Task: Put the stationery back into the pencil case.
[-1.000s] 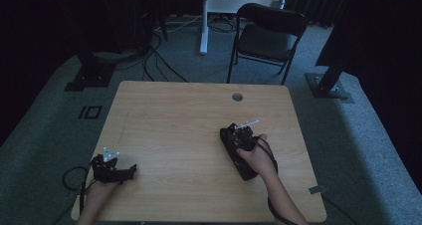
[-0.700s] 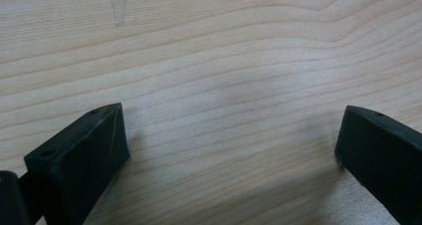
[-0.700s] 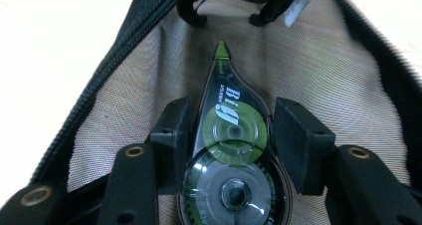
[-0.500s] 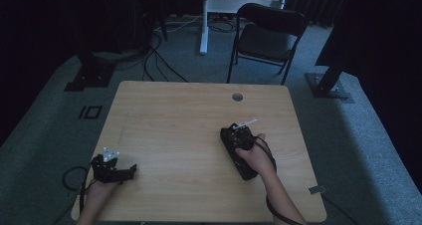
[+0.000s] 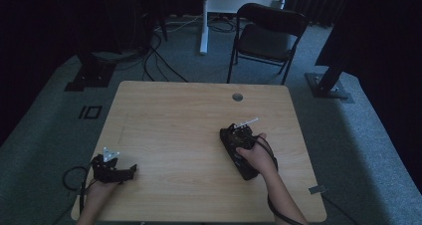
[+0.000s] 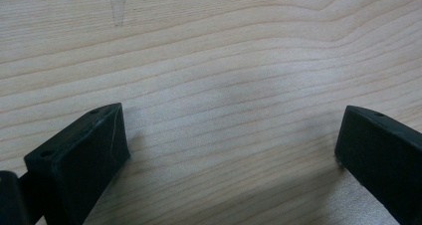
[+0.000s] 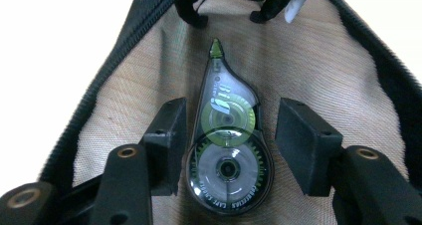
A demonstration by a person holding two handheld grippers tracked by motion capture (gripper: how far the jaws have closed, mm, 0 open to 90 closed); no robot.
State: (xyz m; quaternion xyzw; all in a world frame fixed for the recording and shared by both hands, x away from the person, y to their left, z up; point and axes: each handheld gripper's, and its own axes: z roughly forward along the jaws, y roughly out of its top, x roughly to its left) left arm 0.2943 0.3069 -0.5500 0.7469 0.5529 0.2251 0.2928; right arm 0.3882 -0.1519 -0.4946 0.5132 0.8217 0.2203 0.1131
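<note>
Right gripper [image 7: 226,135] jaws spread around clear green-wheeled plastic correction tape dispenser [image 7: 226,150] inside open black zip pouch [image 7: 318,60]; next: pinch; left gripper [image 6: 229,150] spread, idle.

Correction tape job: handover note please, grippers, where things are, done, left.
Left gripper: open, holding nothing, low over bare wood at the near left corner of the table.
Right gripper: jaws apart, one either side of the correction tape; the left jaw looks close to or touching it, the right one apart, so no firm grip.
The tape lies flat on the tan lining inside the open black pouch, tip pointing away from the gripper.
Done: pouch open, right gripper inside it.
Left: likely either close and lift the tape, or withdraw; cannot tell which.
</note>
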